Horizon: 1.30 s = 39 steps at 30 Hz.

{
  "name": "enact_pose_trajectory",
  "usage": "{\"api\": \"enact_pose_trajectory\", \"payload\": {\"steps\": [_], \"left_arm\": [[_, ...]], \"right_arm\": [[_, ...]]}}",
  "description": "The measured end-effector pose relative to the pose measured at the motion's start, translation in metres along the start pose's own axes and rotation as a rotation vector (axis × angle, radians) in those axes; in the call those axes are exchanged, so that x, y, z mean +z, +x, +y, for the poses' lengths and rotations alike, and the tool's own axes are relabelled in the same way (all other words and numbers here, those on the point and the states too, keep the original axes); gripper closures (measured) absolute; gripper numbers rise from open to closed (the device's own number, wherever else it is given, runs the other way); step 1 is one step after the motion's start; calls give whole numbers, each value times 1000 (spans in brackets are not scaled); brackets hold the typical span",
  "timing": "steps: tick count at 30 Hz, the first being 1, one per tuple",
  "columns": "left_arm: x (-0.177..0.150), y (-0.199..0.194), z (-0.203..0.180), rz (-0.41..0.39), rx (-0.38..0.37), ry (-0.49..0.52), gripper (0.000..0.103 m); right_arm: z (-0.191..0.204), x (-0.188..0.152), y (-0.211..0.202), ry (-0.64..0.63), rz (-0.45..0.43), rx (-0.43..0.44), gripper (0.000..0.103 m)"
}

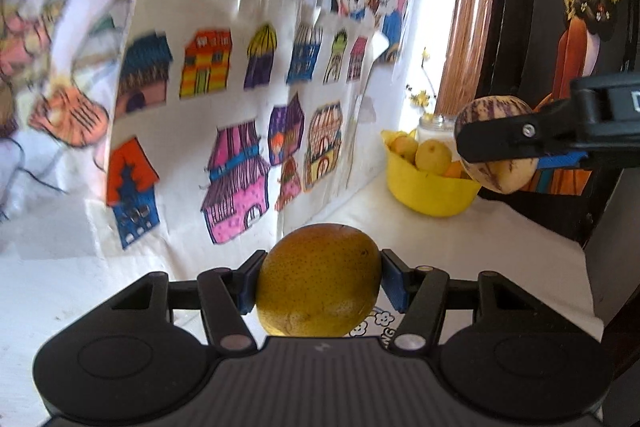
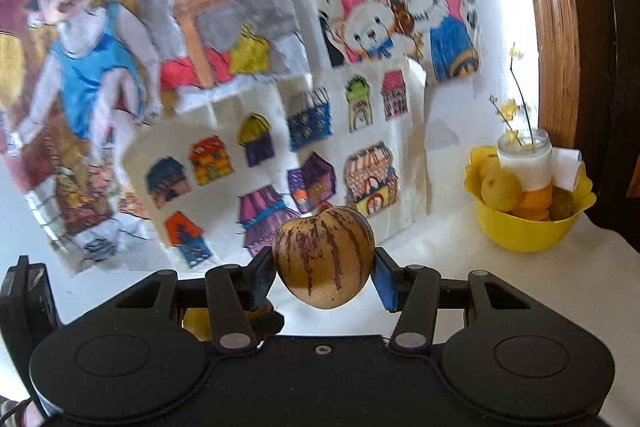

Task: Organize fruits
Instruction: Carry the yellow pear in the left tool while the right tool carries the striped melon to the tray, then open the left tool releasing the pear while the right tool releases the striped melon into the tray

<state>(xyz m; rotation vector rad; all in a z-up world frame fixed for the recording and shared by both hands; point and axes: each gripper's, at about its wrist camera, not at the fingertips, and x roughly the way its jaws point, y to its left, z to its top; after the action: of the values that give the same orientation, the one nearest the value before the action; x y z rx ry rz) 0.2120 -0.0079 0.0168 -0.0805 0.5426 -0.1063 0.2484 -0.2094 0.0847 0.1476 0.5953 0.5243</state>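
Left wrist view: white-covered table (image 1: 460, 247), colored drawings (image 1: 224, 99) propped along the back, both fruits up off the surface.
Yellow bowl (image 2: 520, 231): far right of table by a wooden frame, holds 3+ yellow and orange fruits; glass jar (image 2: 524, 157) with yellow flower stems seems to sit just behind it, exact contact unclear.
Left gripper (image 1: 318, 285): clamped on a yellow-brown pear (image 1: 318, 287), blue pads pressing both flanks at its widest part.
Pear handling: looks firm and fairly heavy, speckled skin probably not slippery, could bruise if squeezed harder; mid-body grip looks right.
Pear axis: nearly round, slightly wider across the jaws; stem end hard to tell, maybe the small mark at upper right.
Right gripper (image 2: 323, 277): closed on a pepino melon (image 2: 323, 259), cream skin with purple stripes, pads on its 2 sides.
Pepino handling: smaller, likely lighter, smooth skin may slip, thin-skinned so gentle pressure; hold at the widest band.
Pepino axis: long axis roughly vertical, notched end up, tapered end down, stripes running top to bottom.
Position: pepino sits nearer the bowl than the pear.
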Motion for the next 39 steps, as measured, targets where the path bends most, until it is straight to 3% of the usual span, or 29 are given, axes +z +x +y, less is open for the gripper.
{"api": "enact_pose_trajectory", "payload": {"steps": [21, 31, 34, 35, 36, 39], "left_arm": [[-3, -102, -27, -94, -18, 31, 39], [-58, -140, -35, -42, -28, 59, 40], [-83, -143, -37, 1, -30, 77, 47], [-90, -143, -37, 16, -34, 75, 54], [-98, -144, -36, 29, -41, 72, 72], [-118, -140, -37, 74, -58, 63, 74]], "right_arm": [[43, -40, -138, -17, -104, 89, 50], [28, -96, -178, 16, -89, 56, 50], [21, -117, -182, 26, -69, 36, 50], [18, -125, -182, 27, -59, 25, 50], [16, -134, -181, 29, -47, 16, 50], [8, -161, -171, 42, -5, -11, 50]]}}
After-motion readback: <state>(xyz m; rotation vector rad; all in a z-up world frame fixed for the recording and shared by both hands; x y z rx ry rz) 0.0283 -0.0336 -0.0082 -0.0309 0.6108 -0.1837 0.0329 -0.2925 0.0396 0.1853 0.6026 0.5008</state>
